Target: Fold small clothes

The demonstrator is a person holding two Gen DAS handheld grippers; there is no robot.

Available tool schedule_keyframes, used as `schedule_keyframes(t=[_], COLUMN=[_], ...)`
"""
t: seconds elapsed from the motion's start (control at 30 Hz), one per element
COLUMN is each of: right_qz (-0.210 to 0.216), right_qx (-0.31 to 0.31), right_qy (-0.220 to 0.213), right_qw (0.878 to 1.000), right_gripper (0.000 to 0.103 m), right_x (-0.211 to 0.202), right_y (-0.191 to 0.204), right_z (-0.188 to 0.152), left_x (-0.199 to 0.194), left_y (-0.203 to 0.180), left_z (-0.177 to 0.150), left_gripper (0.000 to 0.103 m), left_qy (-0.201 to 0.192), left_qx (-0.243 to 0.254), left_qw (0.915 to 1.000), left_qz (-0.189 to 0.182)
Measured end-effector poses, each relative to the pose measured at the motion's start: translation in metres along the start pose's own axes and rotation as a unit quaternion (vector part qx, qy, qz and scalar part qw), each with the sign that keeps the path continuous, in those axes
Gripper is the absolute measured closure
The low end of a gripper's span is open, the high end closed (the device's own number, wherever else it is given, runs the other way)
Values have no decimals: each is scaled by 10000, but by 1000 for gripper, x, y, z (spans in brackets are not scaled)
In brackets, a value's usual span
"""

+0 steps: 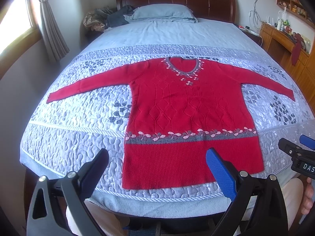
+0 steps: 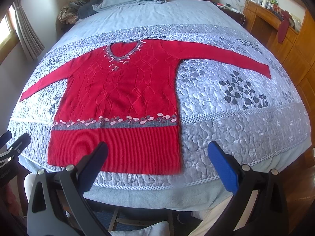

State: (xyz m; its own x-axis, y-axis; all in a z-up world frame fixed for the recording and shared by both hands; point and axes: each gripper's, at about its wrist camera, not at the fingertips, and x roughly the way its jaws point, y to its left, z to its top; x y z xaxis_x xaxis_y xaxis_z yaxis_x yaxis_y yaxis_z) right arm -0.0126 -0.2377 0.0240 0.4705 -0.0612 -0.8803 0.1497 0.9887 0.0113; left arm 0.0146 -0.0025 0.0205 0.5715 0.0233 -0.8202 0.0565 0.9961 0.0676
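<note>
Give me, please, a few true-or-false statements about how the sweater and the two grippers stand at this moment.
1. The red sweater lies flat on the quilt, both sleeves spread out. True.
2. The left gripper is shut on the hem. False: its jaws are open and hold nothing.
3. The sweater is already folded in half. False: it is fully unfolded.
4. The right gripper is open. True.
5. A pillow sits at the headboard end. True.

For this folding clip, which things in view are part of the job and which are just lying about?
Part of the job:
red sweater, spread flat with sleeves out
quilted bedspread beneath it
left gripper, open
right gripper, open

Lying about:
pillow
heap of clothes beside the pillow
dark red garment hanging off the wooden desk
</note>
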Motion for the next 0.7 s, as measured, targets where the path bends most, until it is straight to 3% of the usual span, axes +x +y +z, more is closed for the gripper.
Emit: schedule_keyframes(t=[0.7], right_qz=[63], right_qx=[96], right_qy=[99], right_qw=[9999], right_gripper=[3], right_x=[16], right_y=[-9], right_z=[9], left_x=[15], left_y=[-9], left_z=[11], left_gripper=[4], left_qy=[86], left_qx=[95], left_qw=[9999], left_qz=[69])
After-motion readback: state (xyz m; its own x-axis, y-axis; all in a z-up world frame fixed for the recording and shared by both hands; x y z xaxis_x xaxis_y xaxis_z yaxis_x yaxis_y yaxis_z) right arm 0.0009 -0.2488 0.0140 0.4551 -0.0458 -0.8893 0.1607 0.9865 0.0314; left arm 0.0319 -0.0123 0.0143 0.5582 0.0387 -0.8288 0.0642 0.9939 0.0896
